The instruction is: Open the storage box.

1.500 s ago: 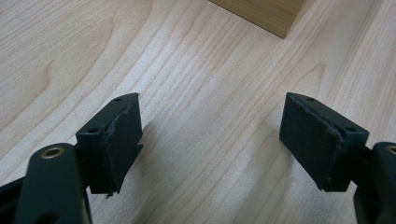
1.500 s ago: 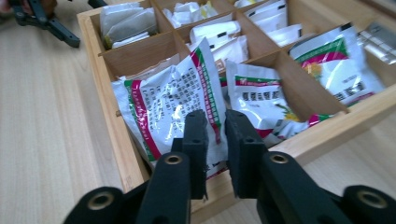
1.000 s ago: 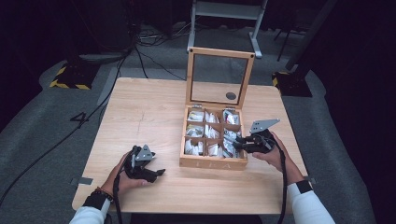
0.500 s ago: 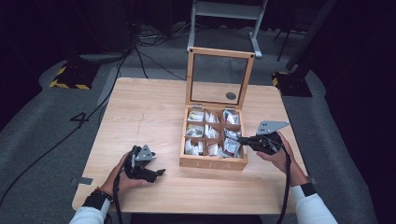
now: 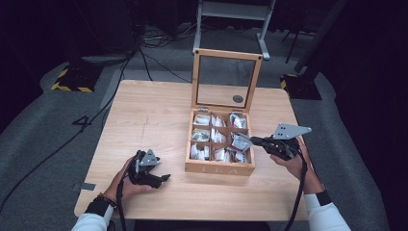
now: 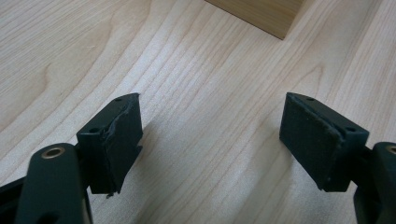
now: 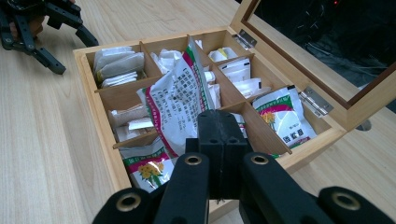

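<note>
One "TEA"-engraved box (image 5: pixel 220 168), sachet (image 7: pixel 175 105) text illegible

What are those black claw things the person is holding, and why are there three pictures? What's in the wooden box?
Those black things are tongs: hand-held pinchers, one in each hand. One picture comes from a camera up high, looking down at the table. The other two come from little cameras riding on the tongs, so you see along their black jaws.

The left tongs rest on the table with the jaws wide apart, holding nothing. The right tongs are pinched shut on a white packet with red and green print, held above the wooden box.

The box has small compartments full of little packets, and its glass lid stands open at the back. The letters on its front look like "TEA", so these are probably tea bags.
</note>
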The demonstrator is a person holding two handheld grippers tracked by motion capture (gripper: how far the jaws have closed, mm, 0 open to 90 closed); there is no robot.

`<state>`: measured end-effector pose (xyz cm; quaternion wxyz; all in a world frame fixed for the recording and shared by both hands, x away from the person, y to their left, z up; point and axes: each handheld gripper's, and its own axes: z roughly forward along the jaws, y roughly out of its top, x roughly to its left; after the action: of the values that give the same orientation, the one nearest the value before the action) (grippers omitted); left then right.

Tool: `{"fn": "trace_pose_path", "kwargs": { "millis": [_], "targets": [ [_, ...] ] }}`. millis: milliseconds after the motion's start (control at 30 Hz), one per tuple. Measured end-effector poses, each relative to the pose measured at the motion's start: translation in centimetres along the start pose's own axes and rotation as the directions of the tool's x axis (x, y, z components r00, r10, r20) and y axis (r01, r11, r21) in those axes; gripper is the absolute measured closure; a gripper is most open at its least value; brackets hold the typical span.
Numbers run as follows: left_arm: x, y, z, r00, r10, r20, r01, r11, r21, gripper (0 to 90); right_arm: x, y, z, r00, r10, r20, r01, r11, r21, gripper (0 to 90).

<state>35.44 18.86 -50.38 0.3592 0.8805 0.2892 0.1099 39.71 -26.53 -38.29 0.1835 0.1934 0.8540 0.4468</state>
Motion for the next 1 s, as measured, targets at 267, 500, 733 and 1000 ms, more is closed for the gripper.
{"fn": "trace_pose_path", "kwargs": {
  "millis": [267, 500, 733, 1000],
  "targets": [
    [0.0, 0.0, 0.0, 1.0, 0.0, 0.0, 0.0, 1.0, 0.0, 21.7, 0.6, 0.6, -1.1, 0.9999, -0.012, 0.003, 0.012, 1.0, -0.029, 90.0],
    [0.0, 0.0, 0.0, 1.0, 0.0, 0.0, 0.0, 1.0, 0.0, 21.7, 1.5, 1.1, -2.0, 0.9996, -0.027, -0.011, 0.026, 0.998, -0.051, 90.0],
    [0.0, 0.0, 0.0, 1.0, 0.0, 0.0, 0.0, 1.0, 0.0, 21.7, 2.3, 1.4, -2.8, 0.9993, -0.032, -0.02, 0.031, 0.998, -0.064, 90.0],
    [0.0, 0.0, 0.0, 1.0, -0.001, 0.0, 0.001, 1.0, 0.0, 21.6, 2.9, 1.6, -3.3, 0.9989, -0.034, -0.031, 0.031, 0.996, -0.079, 90.0]
  ]
}}
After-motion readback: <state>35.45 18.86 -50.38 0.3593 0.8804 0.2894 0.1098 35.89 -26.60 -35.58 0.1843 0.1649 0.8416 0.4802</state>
